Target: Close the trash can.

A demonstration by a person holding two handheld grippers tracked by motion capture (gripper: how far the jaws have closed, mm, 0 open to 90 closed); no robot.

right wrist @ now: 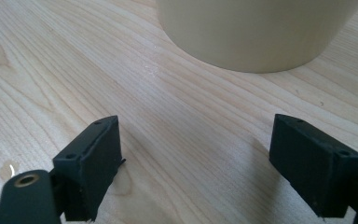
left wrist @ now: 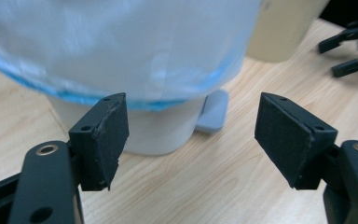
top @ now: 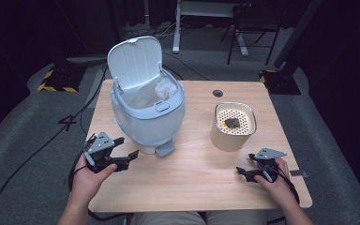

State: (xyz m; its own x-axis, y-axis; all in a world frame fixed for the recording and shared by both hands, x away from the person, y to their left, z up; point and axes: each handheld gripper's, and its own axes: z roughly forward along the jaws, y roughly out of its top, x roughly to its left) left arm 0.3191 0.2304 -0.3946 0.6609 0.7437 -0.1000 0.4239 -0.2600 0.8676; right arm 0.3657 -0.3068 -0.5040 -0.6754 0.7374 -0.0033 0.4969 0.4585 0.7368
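Observation:
A white and pale-blue pedal bin point(top: 147, 112) stands at the table's left with its lid point(top: 135, 61) raised and a liner bag inside. Its grey pedal point(top: 165, 149) faces the front edge. My left gripper point(top: 127, 147) is held just left of the pedal, open and empty; in the left gripper view my left gripper point(left wrist: 191, 98) points at the bin point(left wrist: 121, 46) and pedal point(left wrist: 212, 112). At the right stands a beige container point(top: 233, 125) with a perforated top and a dark lump point(top: 231, 123) on it. My right gripper point(top: 244, 164) sits in front of it, open and empty, and the right gripper view puts my right gripper point(right wrist: 196, 119) facing the container point(right wrist: 256, 28).
The wooden table point(top: 192, 187) has a cable hole point(top: 218, 93) near its back edge. Cables trail over the grey floor at the left. A desk frame and chair legs stand behind the table. The left gripper view also catches the other gripper point(left wrist: 349, 51) at top right.

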